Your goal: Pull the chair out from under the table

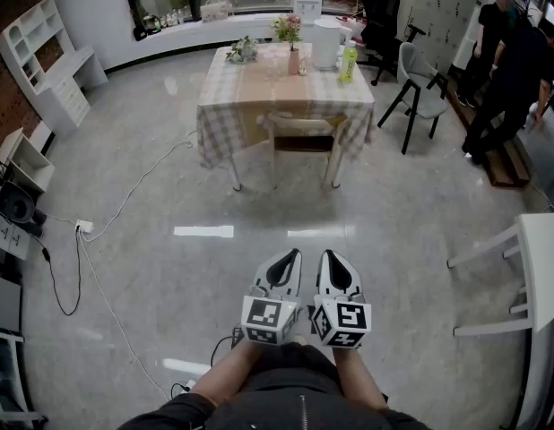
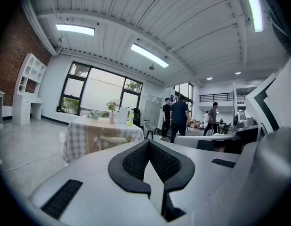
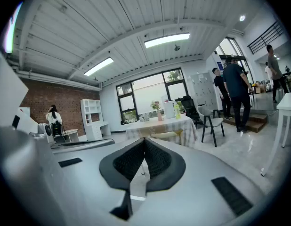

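Sitting under table (image 1: 221, 115) | chair (image 1: 304, 125) pale wood, perhaps | left claw (image 1: 293, 254), right claw (image 1: 327, 255) closed, empty

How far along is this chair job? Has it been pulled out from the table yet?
Nothing looks done yet: the chair sits tucked under the table. Nothing is in hand either. The left gripper and right gripper are both shut and empty, held close to the person, with open floor between them and the table. Left to do, probably: walk over, grip the chair's back and pull it clear.
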Demonstrator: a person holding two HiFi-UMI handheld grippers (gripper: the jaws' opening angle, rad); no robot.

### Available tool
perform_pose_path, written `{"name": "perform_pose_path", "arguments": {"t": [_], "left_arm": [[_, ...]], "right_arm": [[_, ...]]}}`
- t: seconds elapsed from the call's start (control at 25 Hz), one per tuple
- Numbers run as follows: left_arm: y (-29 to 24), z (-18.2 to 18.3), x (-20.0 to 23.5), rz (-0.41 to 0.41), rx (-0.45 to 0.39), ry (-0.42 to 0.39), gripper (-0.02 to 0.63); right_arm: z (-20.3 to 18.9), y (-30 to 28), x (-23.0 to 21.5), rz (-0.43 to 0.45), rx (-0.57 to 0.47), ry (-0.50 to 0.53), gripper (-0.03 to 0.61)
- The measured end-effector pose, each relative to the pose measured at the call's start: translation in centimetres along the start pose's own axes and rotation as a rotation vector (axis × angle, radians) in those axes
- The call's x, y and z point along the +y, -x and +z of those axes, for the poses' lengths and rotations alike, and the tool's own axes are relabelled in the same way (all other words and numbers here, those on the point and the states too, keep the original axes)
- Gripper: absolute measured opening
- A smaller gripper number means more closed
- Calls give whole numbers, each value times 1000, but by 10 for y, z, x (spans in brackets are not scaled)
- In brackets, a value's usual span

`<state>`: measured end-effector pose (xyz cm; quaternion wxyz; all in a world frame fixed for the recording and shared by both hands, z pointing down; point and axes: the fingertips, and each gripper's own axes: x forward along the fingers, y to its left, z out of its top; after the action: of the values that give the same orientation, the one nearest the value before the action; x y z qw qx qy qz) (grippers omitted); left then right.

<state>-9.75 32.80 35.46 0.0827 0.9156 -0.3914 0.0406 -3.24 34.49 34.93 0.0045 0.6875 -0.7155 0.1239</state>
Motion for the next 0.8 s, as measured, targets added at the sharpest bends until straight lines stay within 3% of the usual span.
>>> {"name": "perform_pose_path", "arguments": {"t": [0.48,0.8], "left_arm": [[27,-22,-39,-5,11,20,9],[7,-23,-33,-5,20,32,9]], "right_arm": [[-21,44,-15,-30,3,-59,12],[-20,29,-24,-37,10,-66,12]]}}
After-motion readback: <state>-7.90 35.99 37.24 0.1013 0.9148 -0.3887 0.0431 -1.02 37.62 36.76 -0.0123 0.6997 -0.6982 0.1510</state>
